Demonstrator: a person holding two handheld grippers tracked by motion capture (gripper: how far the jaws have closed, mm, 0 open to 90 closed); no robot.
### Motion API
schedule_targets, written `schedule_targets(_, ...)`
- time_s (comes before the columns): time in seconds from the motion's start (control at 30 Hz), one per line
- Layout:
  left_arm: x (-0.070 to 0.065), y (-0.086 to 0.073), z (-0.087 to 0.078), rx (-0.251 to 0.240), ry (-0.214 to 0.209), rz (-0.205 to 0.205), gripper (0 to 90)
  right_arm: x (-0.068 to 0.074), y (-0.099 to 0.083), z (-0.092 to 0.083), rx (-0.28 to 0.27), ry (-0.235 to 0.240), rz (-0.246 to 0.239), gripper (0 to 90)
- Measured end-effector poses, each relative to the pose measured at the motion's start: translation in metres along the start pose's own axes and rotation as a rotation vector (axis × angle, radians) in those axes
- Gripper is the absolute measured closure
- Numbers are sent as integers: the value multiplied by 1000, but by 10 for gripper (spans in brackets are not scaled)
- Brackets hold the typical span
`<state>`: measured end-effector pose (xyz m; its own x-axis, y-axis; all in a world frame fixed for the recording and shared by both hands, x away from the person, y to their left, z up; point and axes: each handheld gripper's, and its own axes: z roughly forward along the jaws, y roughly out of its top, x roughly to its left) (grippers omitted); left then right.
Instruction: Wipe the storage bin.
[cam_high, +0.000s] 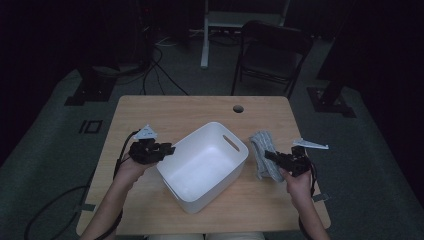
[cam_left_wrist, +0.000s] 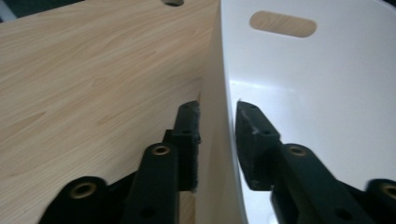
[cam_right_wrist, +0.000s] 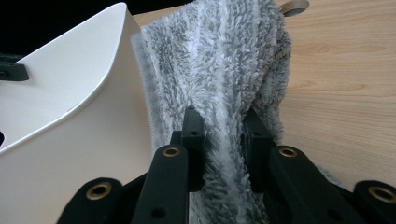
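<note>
Two hand-held grippers engaged: left hand-held gripper (cam_left_wrist: 217, 135) clamped on white bin (cam_high: 210, 150) wall, desk (cam_high: 165, 107) centre; right hand-held gripper (cam_right_wrist: 223, 128) pinching grey towel (cam_right_wrist: 224, 60) nr right edge. Towel not yet in bin; lift & drop remaining.

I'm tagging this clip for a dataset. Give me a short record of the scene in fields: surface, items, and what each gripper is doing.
surface: wooden table
bin: white plastic bin, mid-table, nothing seen inside
cloth: grey fluffy towel, folded, lying right of the bin
left gripper: jaws astride the bin's wall, one outside, one inside; firm clamp unclear
right gripper: jaws closed on a fold of the towel
background: dark folding chair behind the table
</note>
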<state>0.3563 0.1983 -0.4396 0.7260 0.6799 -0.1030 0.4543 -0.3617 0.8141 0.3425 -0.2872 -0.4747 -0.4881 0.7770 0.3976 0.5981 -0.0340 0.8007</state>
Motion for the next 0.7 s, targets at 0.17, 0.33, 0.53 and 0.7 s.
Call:
schedule_targets(0.17,-6,-4,-1,-33,23,-3,864,1,0,2,5,4,-3,759)
schedule_targets(0.33,-10,-8,-4,-55,74,-22,876,3,0,3,8,12,-1,760)
schedule_targets(0.53,-14,-15,-10,-80,157,-42,874,1,-3,6,21,8,0,759)
schedule_targets(0.7,-17,-20,-13,-99,202,-75,874,2,-4,6,19,5,-2,760)
